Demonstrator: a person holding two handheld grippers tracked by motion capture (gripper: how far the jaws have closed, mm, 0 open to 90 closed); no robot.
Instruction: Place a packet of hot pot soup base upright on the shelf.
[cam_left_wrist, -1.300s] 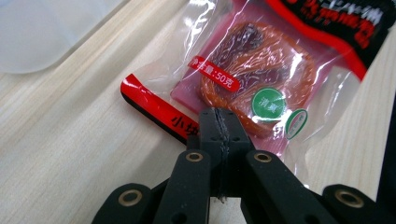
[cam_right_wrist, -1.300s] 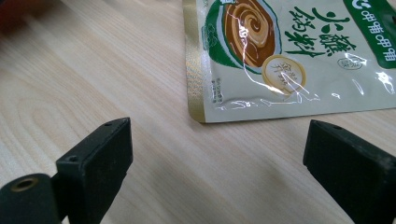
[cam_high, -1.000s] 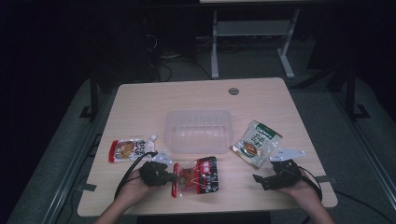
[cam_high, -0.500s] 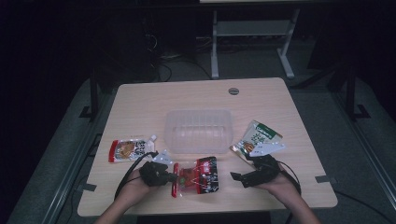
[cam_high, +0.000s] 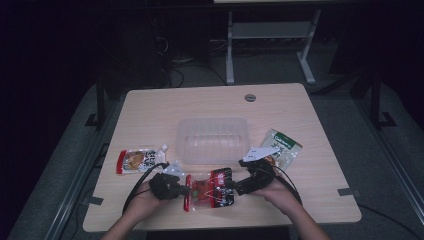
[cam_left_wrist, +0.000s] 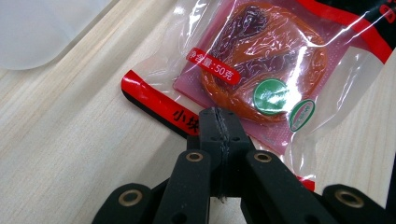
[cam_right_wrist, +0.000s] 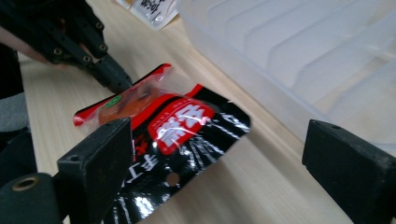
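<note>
The left gripper (cam_left_wrist: 217, 122) has its jaws pinched together on the edge of the red and black snack packet (cam_high: 211, 187), which lies on the wooden table (cam_high: 150, 107) just in front of the clear plastic tub (cam_high: 212, 140). The right gripper (cam_right_wrist: 217, 154) stands with its jaws spread wide, one at each side of the packet's black end, in front of the tub's near wall. Left of the tub lies an orange-pictured pouch (cam_high: 136, 160), and right of the tub a green and white pouch (cam_high: 282, 148).
</note>
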